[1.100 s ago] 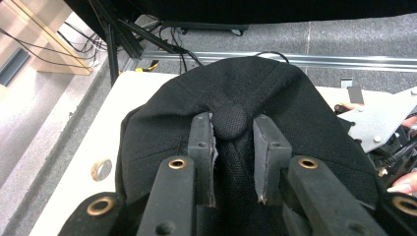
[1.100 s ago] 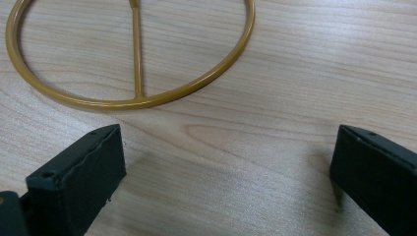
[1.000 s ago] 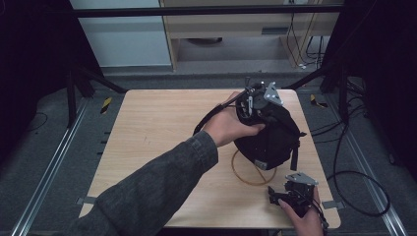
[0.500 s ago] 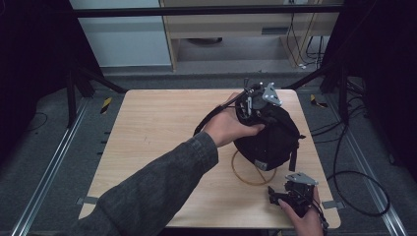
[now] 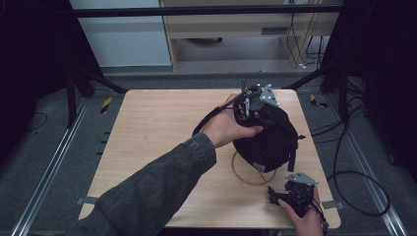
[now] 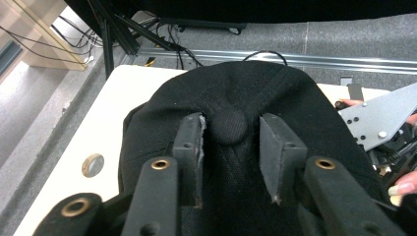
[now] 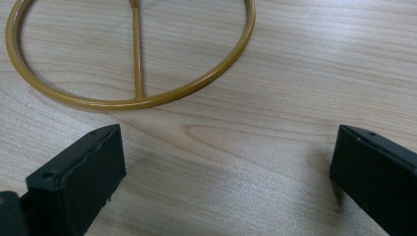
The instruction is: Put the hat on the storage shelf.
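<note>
Nearest, at five o'clock: right gripper, jaws wide, empty, before gold ring base. Farther, two o'clock: black cap on table; left gripper part-open astride crown button. Advice: centre jaws, close gently.

You find no readable text, label, brand, number or sign on any surface here; all visible markings are too small or blurred.
</note>
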`<state>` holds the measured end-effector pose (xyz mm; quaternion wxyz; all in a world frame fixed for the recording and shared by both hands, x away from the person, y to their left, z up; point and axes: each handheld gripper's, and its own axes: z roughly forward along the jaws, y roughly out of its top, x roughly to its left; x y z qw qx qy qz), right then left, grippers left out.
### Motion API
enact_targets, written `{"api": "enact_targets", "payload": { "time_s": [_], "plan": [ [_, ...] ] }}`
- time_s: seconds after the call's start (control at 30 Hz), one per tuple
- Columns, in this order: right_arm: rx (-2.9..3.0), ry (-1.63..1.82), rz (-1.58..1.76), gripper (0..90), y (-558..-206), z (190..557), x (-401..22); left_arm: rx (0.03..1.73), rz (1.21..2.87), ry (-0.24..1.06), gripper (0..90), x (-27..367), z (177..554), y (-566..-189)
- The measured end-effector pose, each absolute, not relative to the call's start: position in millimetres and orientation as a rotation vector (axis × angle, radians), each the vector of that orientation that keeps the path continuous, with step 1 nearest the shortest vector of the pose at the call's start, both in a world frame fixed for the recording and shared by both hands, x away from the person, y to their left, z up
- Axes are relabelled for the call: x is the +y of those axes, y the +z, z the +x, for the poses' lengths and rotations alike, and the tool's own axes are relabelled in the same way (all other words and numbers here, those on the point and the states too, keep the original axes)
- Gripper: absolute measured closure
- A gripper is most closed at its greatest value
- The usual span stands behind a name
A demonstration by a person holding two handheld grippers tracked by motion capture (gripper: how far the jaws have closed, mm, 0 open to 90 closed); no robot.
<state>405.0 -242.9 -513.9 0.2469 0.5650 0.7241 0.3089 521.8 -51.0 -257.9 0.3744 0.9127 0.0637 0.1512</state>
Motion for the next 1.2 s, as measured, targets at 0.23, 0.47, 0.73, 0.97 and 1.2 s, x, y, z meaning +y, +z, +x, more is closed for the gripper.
{"api": "enact_targets", "payload": {
  "time_s": [0.23, 0.47, 0.73, 0.97, 1.2],
  "plan": [
    [1.974, 0.843, 1.541, 0.4, -513.9, 405.0, -242.8, 0.167, 2.319, 0.394, 49.8, -48.9, 520.4, -260.9],
    [1.974, 0.842, 1.541, 0.4, -513.9, 405.0, -242.8, 0.171, 2.283, 0.390, 24.4, -44.9, 516.1, -263.0],
    [1.973, 0.843, 1.545, 0.4, -513.9, 404.9, -242.6, 0.192, 2.259, 0.363, 10.7, -36.5, 507.3, -267.7],
    [1.974, 0.842, 1.542, 0.4, -513.9, 405.0, -242.7, 0.226, 2.232, 0.385, 9.2, -22.7, 498.3, -272.3],
    [1.973, 0.841, 1.548, 0.4, -513.7, 405.0, -242.2, 0.245, 2.199, 0.385, 8.0, -3.8, 489.1, -275.1]
  ]
}}
